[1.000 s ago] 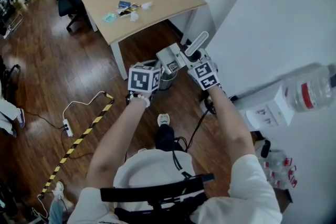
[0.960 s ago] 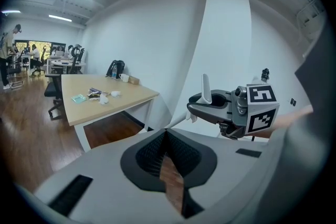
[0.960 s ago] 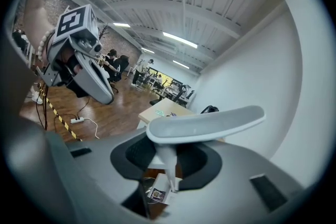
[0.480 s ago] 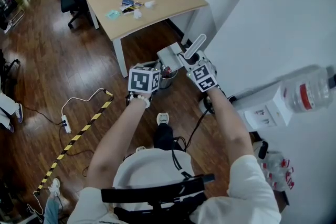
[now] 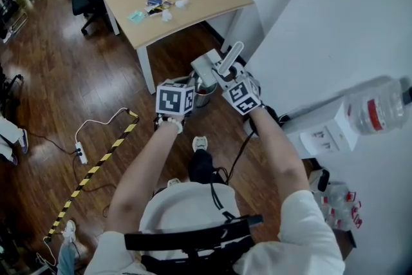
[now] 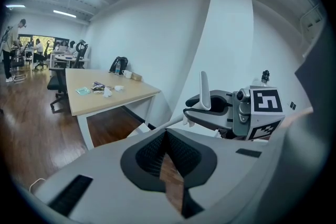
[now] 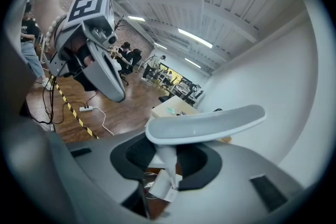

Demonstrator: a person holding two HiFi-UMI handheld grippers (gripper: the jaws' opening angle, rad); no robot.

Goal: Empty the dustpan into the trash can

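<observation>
- Wood floor (image 5: 77, 87) is spreading round the trash can (image 5: 205, 94), which is standing by the table (image 5: 193, 9) leg.
- Right gripper (image 7: 165, 157) is clamping the dustpan (image 5: 207, 66) by its handle stem and holding it up, seemingly over the can's far side.
- Left gripper (image 6: 164, 134) is hanging beside the can, its jaws pressed together on nothing.
- Risk: the pan is looking about as wide as the can's mouth, so an off-centre tip would likely be spilling dirt onto the floor. The thin stem could be twisting between the pads.
- Writing: nothing is reading clearly. A tag on the stem is showing print too small to read.
</observation>
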